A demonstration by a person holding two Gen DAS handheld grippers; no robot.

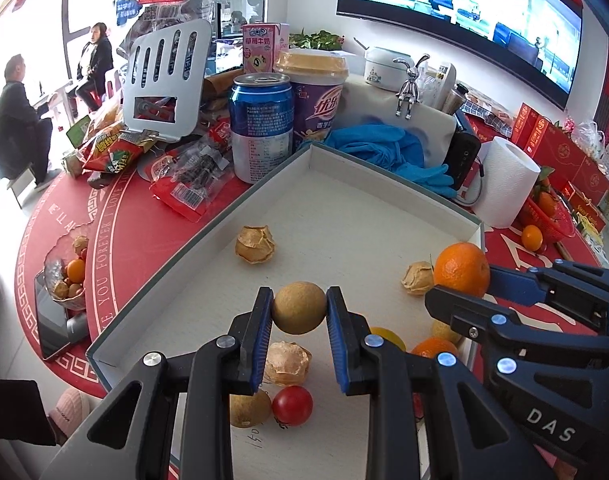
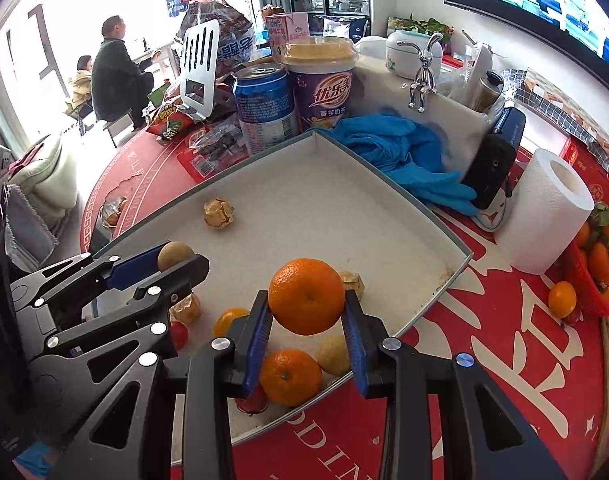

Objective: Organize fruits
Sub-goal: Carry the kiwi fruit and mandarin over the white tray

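Left wrist: left gripper [image 1: 299,308] around brown fruit [image 1: 299,307]; right gripper [image 2: 306,307] around orange [image 2: 306,295].

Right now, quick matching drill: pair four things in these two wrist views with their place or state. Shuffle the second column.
Things
1. brown round fruit
2. large orange
3. red cherry tomato
4. paper towel roll

Places or states
A. standing on the red tablecloth, outside the tray
B. clamped in the left gripper
C. lying on the floor of the tray, near its close end
D. clamped in the right gripper

Pairs: 1-B, 2-D, 3-C, 4-A
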